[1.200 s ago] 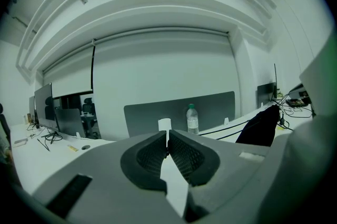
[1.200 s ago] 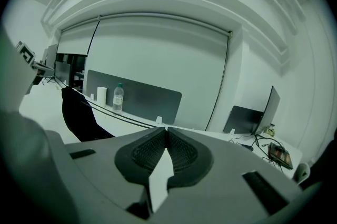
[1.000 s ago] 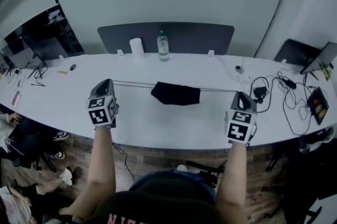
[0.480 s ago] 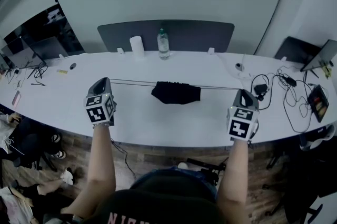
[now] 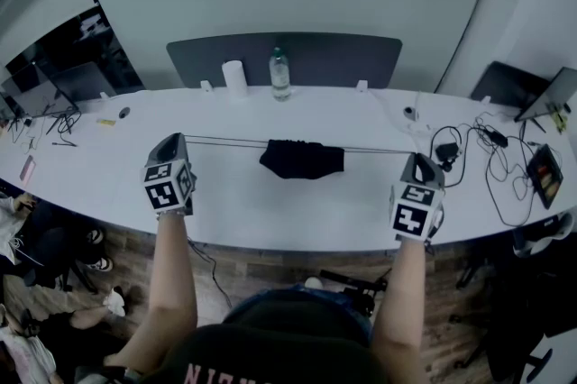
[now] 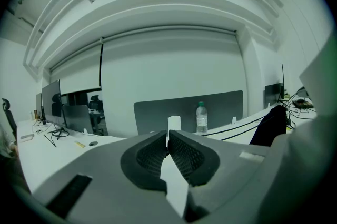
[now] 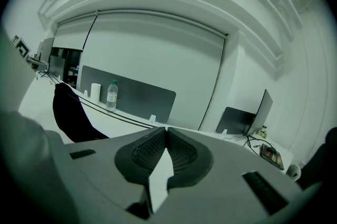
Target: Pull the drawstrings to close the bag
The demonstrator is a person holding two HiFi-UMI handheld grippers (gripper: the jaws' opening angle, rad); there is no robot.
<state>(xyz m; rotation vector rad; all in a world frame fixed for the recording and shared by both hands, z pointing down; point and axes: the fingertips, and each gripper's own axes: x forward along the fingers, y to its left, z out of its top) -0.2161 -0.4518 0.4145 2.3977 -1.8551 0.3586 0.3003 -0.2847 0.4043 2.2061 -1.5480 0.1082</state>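
A small black bag [image 5: 302, 159] lies gathered at the middle of the white table [image 5: 270, 211]. Thin dark drawstrings run taut from it to both sides. My left gripper [image 5: 178, 139] is shut on the left drawstring [image 5: 225, 140] at the table's left. My right gripper [image 5: 415, 158] is shut on the right drawstring [image 5: 374, 151] at the right. In the left gripper view the strings [image 6: 231, 128] lead from the bag [image 6: 269, 125] to the closed jaws [image 6: 167, 145]. In the right gripper view the strings [image 7: 124, 116] run from the bag [image 7: 71, 115] to the closed jaws [image 7: 165, 139].
A water bottle [image 5: 279, 80] and a white roll [image 5: 234, 81] stand at the back before a dark partition [image 5: 343, 59]. Cables and small devices [image 5: 487, 164] lie at the right, near a laptop [image 5: 552, 101]. Monitors [image 5: 45, 89] stand at the far left.
My left gripper has edged slightly to the left; the strings stay taut and the bag stays where it was. The right gripper has not moved.
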